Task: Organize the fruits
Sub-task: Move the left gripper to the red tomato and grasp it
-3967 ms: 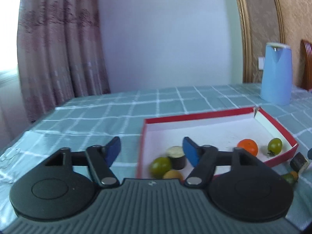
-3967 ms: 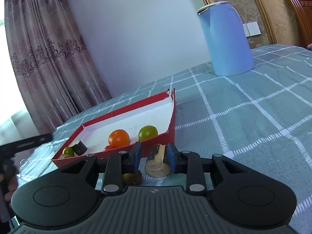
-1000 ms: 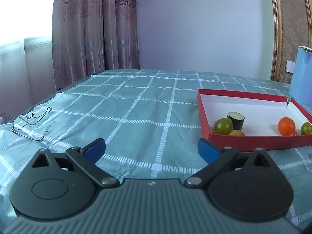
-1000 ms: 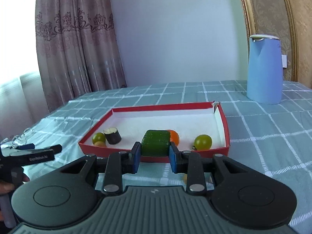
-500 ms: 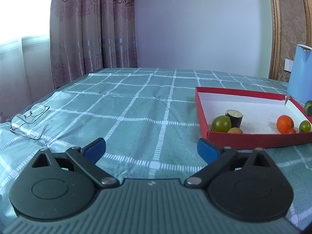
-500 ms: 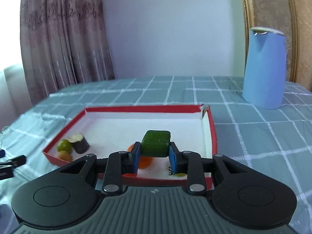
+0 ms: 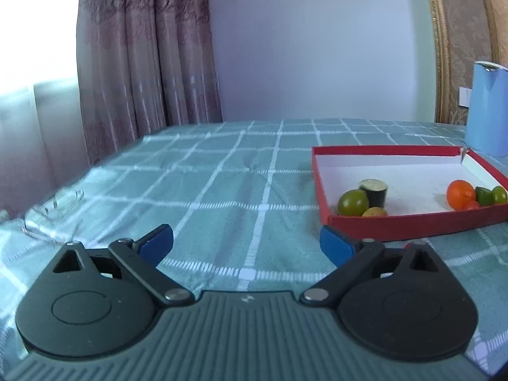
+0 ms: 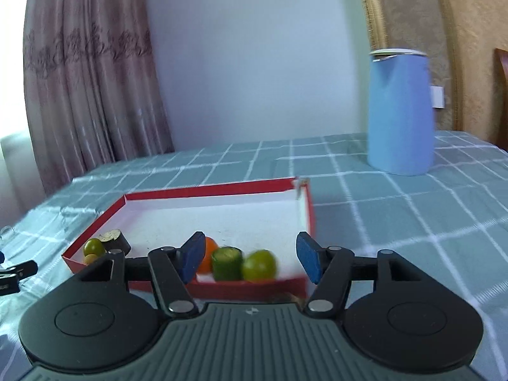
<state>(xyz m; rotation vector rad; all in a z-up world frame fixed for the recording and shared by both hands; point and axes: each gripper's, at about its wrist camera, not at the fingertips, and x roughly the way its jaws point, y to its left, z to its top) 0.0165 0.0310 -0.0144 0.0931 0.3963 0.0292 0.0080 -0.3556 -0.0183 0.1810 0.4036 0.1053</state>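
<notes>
1. Half a second ago the right gripper [image 8: 250, 262] was closed on the short green cucumber-like cylinder [image 8: 226, 263]; now its blue pads stand wide apart and the piece rests inside the shallow red cardboard tray with white floor [image 8: 219, 190], so the release looks done.
2. On the large teal checked tablecloth [image 7: 222, 171] the tray lies ahead and to the right of the left gripper [image 7: 246, 246], whose jaws are also wide and empty, well apart from any fruit.
3. A tall light-blue plastic kettle [image 8: 400, 111] stands behind the tray, away from the work.
4. Along the tray's near wall, the green cylinder stands upright, its cut face up, between the round orange tangerine [image 8: 208, 258] and the small green round fruit [image 8: 258, 265], and it appears to touch both.
5. This group lies directly ahead of the right jaws and a little lower, so the right hand is clearly the nearer one; a straight backward retreat seems enough.
6. In the tray's far left corner sit a dark eggplant slice [image 8: 115, 240], a second green fruit [image 8: 94, 247] and a small yellow fruit [image 8: 91, 258].
</notes>
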